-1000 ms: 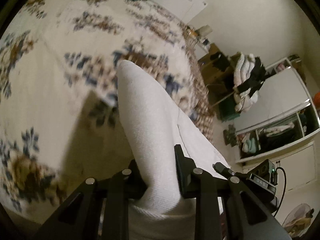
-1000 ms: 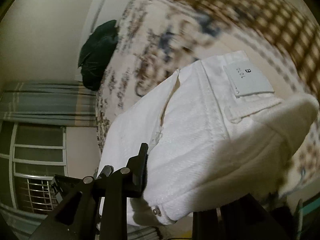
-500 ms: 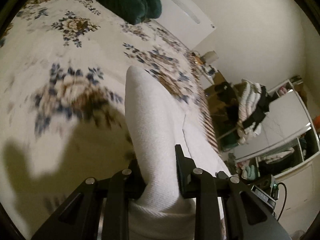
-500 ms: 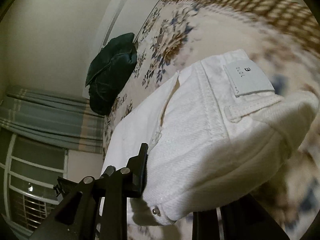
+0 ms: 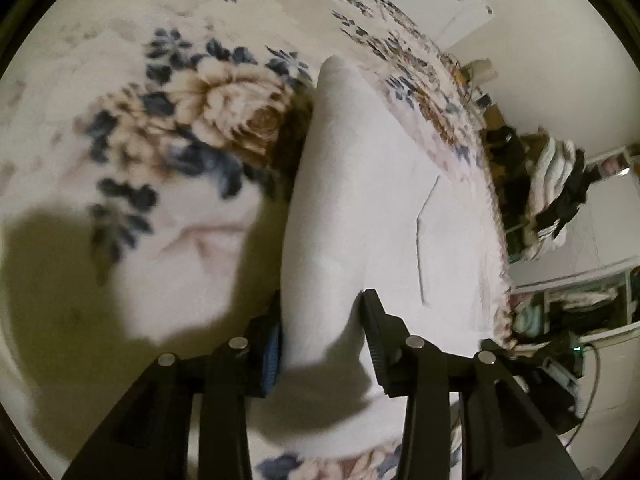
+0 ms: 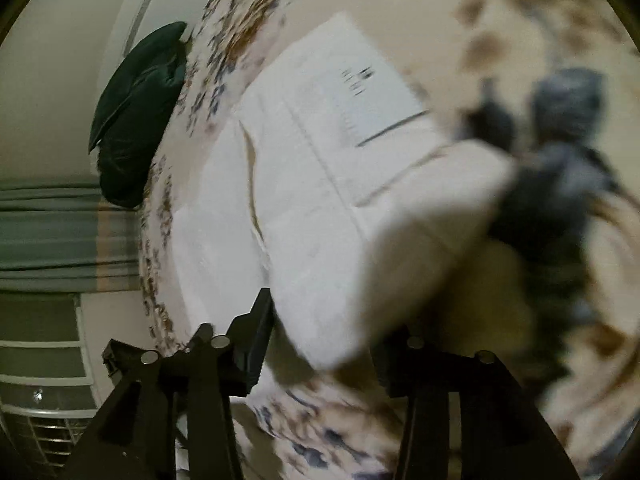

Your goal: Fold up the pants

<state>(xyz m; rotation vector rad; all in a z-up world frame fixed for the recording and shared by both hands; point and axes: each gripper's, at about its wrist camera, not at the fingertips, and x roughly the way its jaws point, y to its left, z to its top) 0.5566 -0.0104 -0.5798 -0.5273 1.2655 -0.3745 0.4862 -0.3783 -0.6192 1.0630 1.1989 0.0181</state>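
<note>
A: Left wrist view, status?
B: Left gripper jaws apart, white pants fold between them, unclamped, lying on the floral bedspread

A: Right wrist view?
B: Right gripper likewise spread around the waistband end. Step: release. Next: likely withdraw clear, smooth fold

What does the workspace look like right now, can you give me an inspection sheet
Surface: floral bedspread, blurred.
Job's things: white pants lying on it, folded edge raised; back patch up.
Clutter: dark green pillow at the bed's far end.
Grippers: left gripper open around the fold; right gripper around the waist end, grip unclear.
Cables: black cable by the right gripper.
Surroundings: open wardrobe, curtain, window.
</note>
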